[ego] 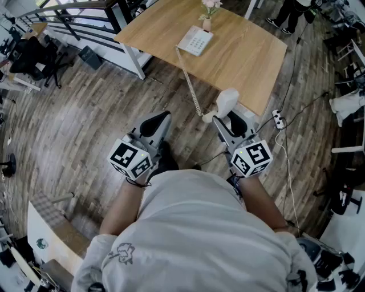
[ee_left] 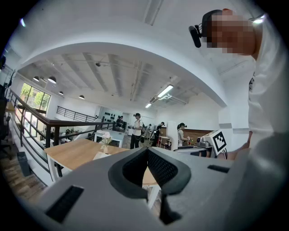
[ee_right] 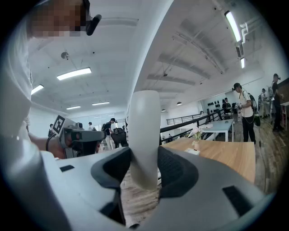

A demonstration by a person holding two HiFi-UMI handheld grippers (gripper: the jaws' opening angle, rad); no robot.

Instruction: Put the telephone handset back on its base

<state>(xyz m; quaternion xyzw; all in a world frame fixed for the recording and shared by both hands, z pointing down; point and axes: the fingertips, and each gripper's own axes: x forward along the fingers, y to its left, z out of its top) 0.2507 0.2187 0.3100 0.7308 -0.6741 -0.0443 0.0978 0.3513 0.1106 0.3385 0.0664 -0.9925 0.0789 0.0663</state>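
Note:
The white telephone base (ego: 195,41) lies on the wooden table (ego: 251,57), far ahead of me. Its coiled cord (ego: 191,85) hangs off the table's edge down to the white handset (ego: 226,101). My right gripper (ego: 225,118) is shut on the handset (ee_right: 144,135), which stands upright between the dark pads, held over the floor in front of the table. My left gripper (ego: 161,118) is beside it at the left, shut, with nothing between its touching jaws (ee_left: 147,151). The base (ee_left: 100,155) shows small in the left gripper view.
A small vase of flowers (ego: 207,16) stands right behind the base. A power strip (ego: 279,118) and loose cables lie on the floor by the table's right corner. A black railing (ego: 74,14) runs at the left. Several people (ee_left: 136,131) stand far off.

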